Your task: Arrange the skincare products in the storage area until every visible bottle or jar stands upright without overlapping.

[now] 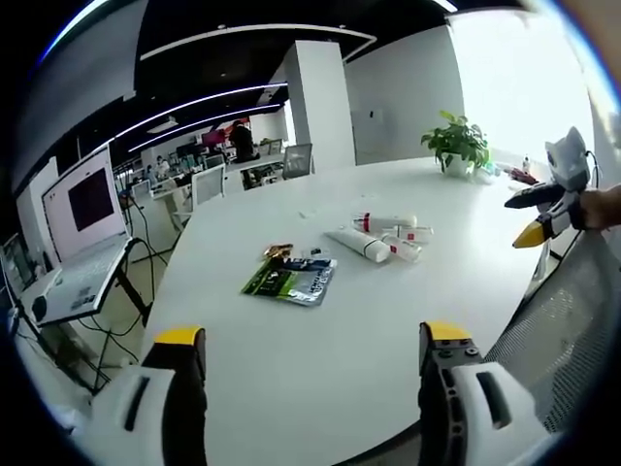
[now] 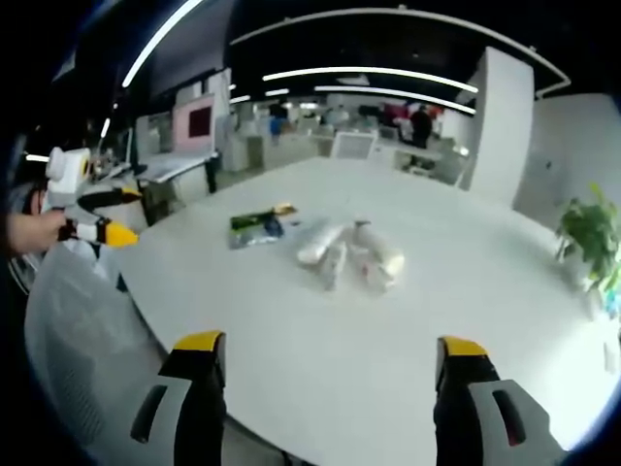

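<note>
Lying flat mid-table, the white skincare tubes cluster just right of the green sachets on the white table. Left gripper and right gripper hover spread, holding nothing.

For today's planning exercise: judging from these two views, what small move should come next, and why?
Probably bring the open right gripper forward to the white bottles and tubes lying in a cluster at mid-table. None stands upright yet, and both it and the left gripper are empty and well short of them.
</note>
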Available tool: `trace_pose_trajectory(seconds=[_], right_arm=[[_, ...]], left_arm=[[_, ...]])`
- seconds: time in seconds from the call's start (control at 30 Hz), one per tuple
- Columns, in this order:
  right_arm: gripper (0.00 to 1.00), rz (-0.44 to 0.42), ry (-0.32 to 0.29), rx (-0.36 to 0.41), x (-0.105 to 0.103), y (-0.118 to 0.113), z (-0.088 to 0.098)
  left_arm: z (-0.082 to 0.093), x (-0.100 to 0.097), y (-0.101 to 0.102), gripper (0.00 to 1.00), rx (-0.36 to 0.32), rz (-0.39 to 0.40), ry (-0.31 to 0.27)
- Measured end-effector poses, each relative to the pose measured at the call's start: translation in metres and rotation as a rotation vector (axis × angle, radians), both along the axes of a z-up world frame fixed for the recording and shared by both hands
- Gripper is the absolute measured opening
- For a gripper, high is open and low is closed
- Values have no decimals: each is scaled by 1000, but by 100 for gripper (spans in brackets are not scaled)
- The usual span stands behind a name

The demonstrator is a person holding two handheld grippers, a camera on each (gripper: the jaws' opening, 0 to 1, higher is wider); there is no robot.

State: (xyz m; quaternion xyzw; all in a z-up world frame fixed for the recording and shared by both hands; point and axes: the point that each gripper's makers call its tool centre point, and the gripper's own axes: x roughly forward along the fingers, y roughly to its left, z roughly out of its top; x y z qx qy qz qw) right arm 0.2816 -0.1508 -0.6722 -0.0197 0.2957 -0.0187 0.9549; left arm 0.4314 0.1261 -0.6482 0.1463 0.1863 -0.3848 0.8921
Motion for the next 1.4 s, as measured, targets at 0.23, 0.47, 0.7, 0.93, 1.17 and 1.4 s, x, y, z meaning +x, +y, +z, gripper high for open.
trace_pose_trajectory(seconds=[0.23,0.47,0.7,0.93,1.17,1.4], right_arm=[[94,3,9,2,0,0,-1],[94,13,24,9,0,3,-4],[94,23,40,31,4,8,-4],[89,29,49,47,15,4,-4],[84,50,54,23,41,-15,-1],[81,47,50,10,68,-36,5]], left_arm=[[0,0,0,86,1,0,1],[-2,2,2,84,12,5,1],[-4,3,2,81,48,-3,-8],[-2,4,1,80,33,-4,-11],[-4,6,4,77,50,8,-9],[-9,5,2,74,84,-7,-6]])
